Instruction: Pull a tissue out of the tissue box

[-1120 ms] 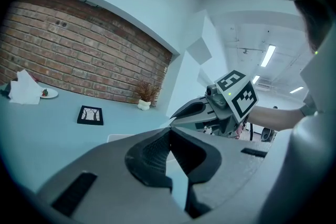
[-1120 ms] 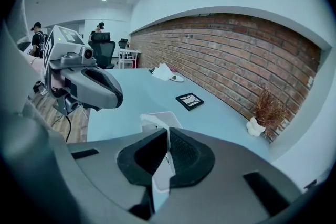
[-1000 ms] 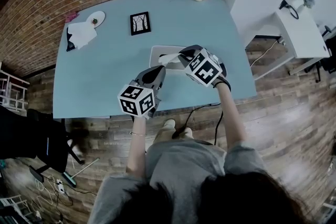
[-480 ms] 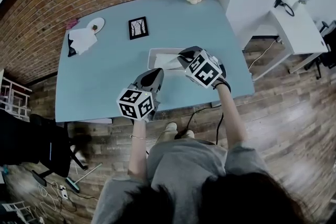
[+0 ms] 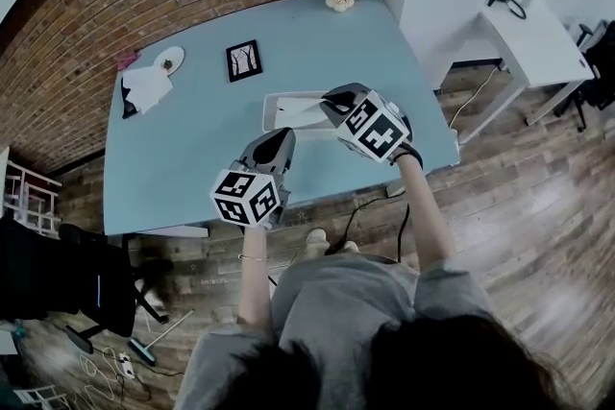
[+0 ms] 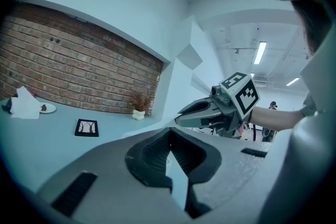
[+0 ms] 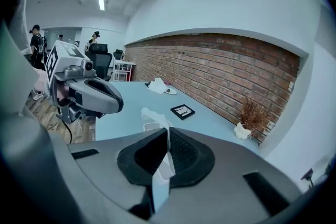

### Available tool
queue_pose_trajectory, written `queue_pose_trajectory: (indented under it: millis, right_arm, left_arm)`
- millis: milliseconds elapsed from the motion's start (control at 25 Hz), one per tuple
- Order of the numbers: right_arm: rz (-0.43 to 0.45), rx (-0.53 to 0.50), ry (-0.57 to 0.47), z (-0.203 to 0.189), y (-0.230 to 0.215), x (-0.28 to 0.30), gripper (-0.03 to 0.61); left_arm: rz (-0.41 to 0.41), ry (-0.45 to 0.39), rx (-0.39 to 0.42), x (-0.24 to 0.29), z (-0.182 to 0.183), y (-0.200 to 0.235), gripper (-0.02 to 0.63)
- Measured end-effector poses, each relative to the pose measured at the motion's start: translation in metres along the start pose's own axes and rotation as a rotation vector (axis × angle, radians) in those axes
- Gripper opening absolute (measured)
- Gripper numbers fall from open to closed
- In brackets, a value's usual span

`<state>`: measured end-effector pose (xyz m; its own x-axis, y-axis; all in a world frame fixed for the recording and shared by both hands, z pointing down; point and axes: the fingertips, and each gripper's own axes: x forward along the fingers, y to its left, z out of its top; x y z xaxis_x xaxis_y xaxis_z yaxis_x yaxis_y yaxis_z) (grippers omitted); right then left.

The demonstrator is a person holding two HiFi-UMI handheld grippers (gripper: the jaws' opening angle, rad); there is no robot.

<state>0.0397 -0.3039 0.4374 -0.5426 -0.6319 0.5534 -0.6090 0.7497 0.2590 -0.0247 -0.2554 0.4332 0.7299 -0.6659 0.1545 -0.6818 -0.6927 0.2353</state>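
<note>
I am clenching my right hand-held gripper (image 7: 168, 132) on a white tissue (image 7: 154, 114), which is stretching toward eleven o'clock, down to the tissue box (image 5: 277, 107) on the blue table (image 5: 183, 158). My left hand-held gripper (image 6: 168, 136) is hovering clenched and empty, the box lying at its twelve o'clock. A picture frame (image 5: 244, 60) is sitting at the box's eleven o'clock.

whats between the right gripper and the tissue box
A white tissue, pinched in the right gripper's shut jaws, runs from them down toward the tissue box. The right gripper view shows it.
</note>
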Motion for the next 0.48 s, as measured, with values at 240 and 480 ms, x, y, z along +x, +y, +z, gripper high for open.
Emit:
queue_pose_trajectory:
  millis: [240,480]
  right_arm:
    - [-0.021,0.053,-0.057,-0.007,0.005,-0.019,0.003]
    - [-0.039,0.108,-0.142,-0.018,0.016,-0.038,0.003]
  left_arm:
    - [-0.008,-0.016,0.019,-0.004,0.000,-0.016,0.003]
    - [-0.009,-0.045,0.041,-0.010,-0.006,-0.032,0.003]
